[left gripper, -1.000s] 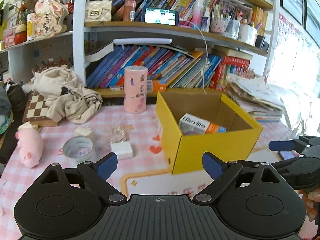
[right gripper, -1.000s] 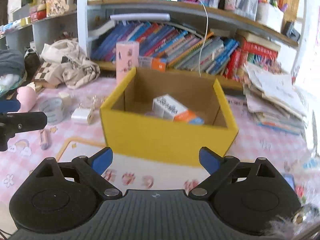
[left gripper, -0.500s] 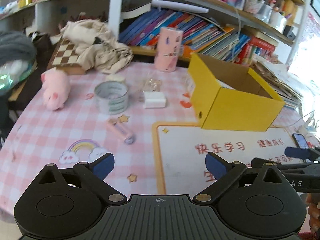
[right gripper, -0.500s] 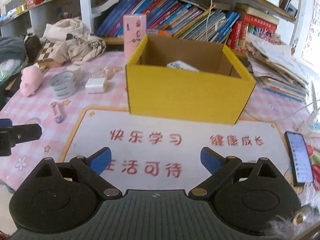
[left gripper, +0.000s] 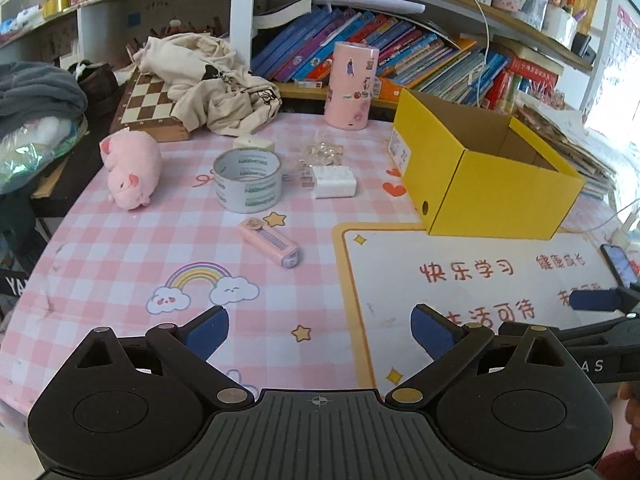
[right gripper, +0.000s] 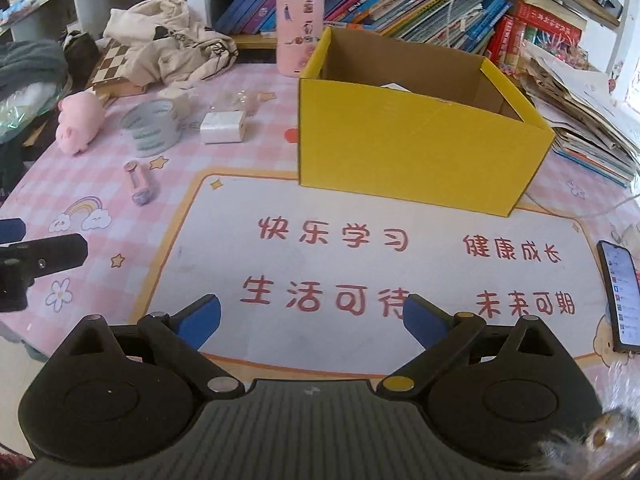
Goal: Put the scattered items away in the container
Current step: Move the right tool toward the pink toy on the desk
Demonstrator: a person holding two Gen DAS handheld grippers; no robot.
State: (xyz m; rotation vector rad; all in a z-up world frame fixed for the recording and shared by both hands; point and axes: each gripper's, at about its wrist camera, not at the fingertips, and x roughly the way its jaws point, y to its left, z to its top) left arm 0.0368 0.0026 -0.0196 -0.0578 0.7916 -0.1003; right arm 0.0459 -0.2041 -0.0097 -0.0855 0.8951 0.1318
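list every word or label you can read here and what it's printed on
"快乐学习" on the white desk mat, upper left
"健康成长" on the mat, upper right
"生活可待" on the mat, lower left
"未来可期" on the mat, lower right
Tape roll: printed lettering, too blurred to read
Yellow box side label: too small
Book spines and phone screen: unreadable

Left gripper: matte black body w/ ribbed centre panel, crosshair mark, two round side discs, triangular cut-outs, silver pivot screws; blue ribbed pads. Right gripper: same build, one brass-coloured screw, blue pads. White letters "AS" on right gripper's side, seen from left cam.
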